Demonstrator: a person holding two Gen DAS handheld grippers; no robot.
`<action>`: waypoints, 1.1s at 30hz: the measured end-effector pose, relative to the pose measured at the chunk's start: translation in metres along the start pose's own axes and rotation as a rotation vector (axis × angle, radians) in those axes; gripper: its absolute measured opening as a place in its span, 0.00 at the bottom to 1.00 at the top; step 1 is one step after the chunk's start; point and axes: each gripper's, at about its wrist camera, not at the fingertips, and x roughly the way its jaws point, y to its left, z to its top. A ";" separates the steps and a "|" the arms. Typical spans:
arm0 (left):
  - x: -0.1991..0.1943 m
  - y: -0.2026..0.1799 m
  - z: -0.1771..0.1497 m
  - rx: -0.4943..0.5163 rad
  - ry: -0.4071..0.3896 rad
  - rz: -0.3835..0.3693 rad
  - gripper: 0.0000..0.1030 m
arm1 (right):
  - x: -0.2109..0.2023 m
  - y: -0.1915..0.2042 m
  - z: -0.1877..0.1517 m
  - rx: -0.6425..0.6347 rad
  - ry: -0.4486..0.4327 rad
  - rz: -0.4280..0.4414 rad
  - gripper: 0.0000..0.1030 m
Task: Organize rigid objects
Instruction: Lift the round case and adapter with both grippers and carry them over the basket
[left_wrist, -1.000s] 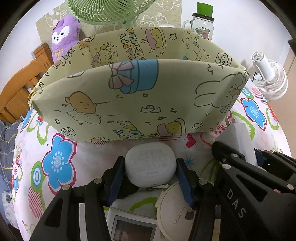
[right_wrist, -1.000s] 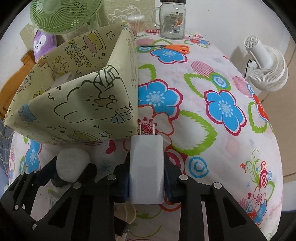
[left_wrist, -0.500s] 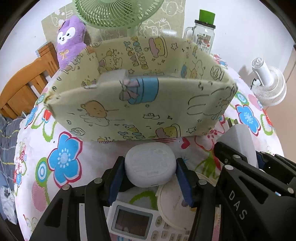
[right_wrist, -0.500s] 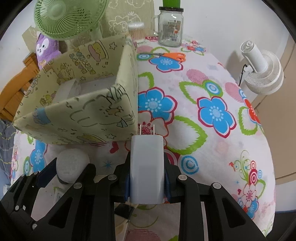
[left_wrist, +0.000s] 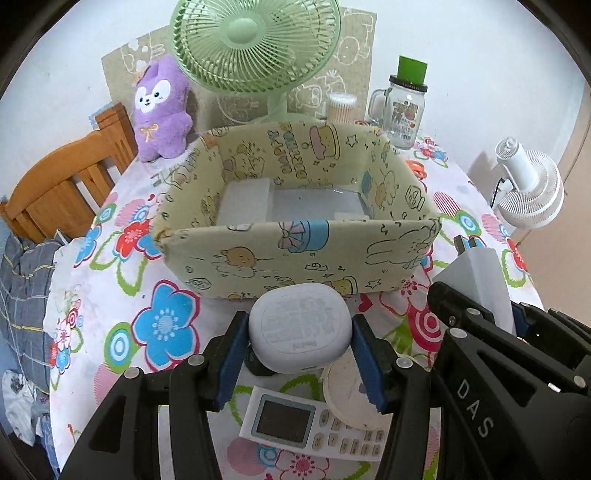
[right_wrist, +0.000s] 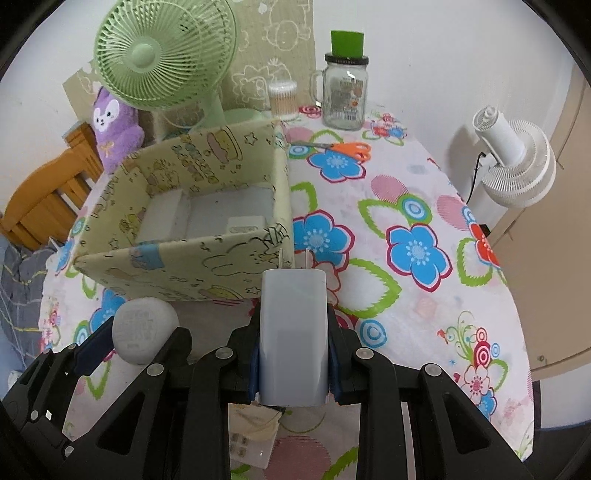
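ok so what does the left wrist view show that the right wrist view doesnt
Only the left wrist view: the remote control with its screen and the round beige lid on the tablecloth under the left gripper.

Only the right wrist view: the whole of the orange-handled scissors and the plug prongs of the white charger held in the right gripper.

Both: the cartoon-print box, the green fan, the purple plush, the glass jar, and the rounded white case clamped by the left gripper.

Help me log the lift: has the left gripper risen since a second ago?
Yes. The left gripper, shut on the white case, has risen: the box sits lower in view, its inside now visible.
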 end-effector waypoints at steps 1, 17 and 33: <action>-0.004 0.001 0.000 -0.001 -0.004 0.001 0.55 | -0.004 0.001 0.000 -0.002 -0.005 0.002 0.30; -0.057 0.011 0.003 0.001 -0.064 -0.001 0.55 | -0.059 0.015 0.000 -0.017 -0.073 0.008 0.30; -0.094 0.020 0.013 -0.001 -0.101 -0.033 0.55 | -0.102 0.025 0.009 -0.016 -0.111 -0.022 0.30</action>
